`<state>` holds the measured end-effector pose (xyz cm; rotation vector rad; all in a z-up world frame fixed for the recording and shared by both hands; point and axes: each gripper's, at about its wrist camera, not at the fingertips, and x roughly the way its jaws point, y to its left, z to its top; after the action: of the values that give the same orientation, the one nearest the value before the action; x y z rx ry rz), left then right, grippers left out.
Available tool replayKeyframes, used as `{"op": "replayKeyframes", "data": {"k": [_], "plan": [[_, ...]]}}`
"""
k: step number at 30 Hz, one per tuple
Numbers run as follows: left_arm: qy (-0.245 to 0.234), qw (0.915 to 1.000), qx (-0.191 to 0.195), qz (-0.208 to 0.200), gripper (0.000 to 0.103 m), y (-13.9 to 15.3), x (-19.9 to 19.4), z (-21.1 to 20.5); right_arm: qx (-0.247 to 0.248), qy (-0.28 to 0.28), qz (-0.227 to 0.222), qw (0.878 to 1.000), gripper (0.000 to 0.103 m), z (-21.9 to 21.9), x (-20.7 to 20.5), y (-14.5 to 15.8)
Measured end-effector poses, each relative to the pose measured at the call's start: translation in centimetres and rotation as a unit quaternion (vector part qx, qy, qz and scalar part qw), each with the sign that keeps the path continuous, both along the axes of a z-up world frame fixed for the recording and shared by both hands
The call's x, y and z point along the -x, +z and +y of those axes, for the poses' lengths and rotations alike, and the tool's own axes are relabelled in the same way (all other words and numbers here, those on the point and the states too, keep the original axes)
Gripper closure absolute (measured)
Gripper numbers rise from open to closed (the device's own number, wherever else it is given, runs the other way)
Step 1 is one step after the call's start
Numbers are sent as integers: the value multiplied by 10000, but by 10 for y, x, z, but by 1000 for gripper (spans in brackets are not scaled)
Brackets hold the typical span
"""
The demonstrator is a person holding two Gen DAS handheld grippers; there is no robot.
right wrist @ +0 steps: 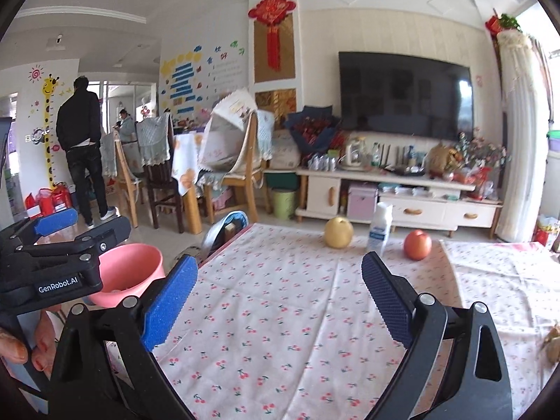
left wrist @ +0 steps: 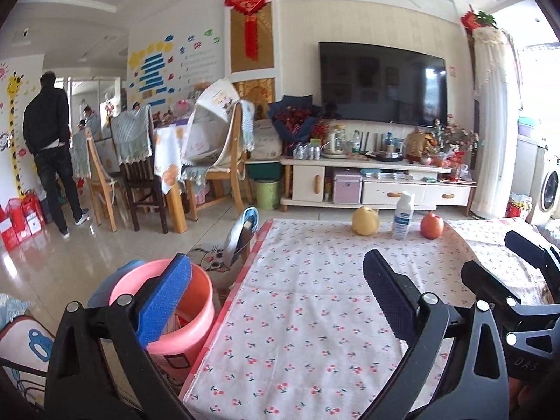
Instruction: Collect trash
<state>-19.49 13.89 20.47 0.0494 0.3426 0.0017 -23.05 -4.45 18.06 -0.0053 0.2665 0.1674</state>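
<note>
A pink bucket (left wrist: 196,301) (right wrist: 133,266) stands on the floor against the table's left edge, with something unclear inside. My left gripper (left wrist: 276,297) hovers open over the table's near left corner, its blue pad overlapping the bucket's rim in the left wrist view. To its right, my right gripper (right wrist: 280,297) hangs open and empty above the cherry-print tablecloth (right wrist: 280,332). A small brown crumpled scrap (right wrist: 552,343) lies on the cloth at the far right edge. Each gripper shows in the other's view: right gripper (left wrist: 504,259), left gripper (right wrist: 70,234).
At the table's far edge stand a yellow pear (right wrist: 338,232), a white bottle (right wrist: 379,227) and a red apple (right wrist: 417,244). Beyond are a TV cabinet (left wrist: 378,189), a green bin (left wrist: 266,193), dining chairs (left wrist: 133,161) and a person (left wrist: 52,140) standing at the left.
</note>
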Motion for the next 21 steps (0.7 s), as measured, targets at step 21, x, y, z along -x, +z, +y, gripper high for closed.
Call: {"op": "replayKeyframes", "data": {"k": [21], "plan": [[-494, 9955, -61, -808, 4, 48, 81, -52, 230, -708, -831, 9937, 6, -30, 101, 35]]}}
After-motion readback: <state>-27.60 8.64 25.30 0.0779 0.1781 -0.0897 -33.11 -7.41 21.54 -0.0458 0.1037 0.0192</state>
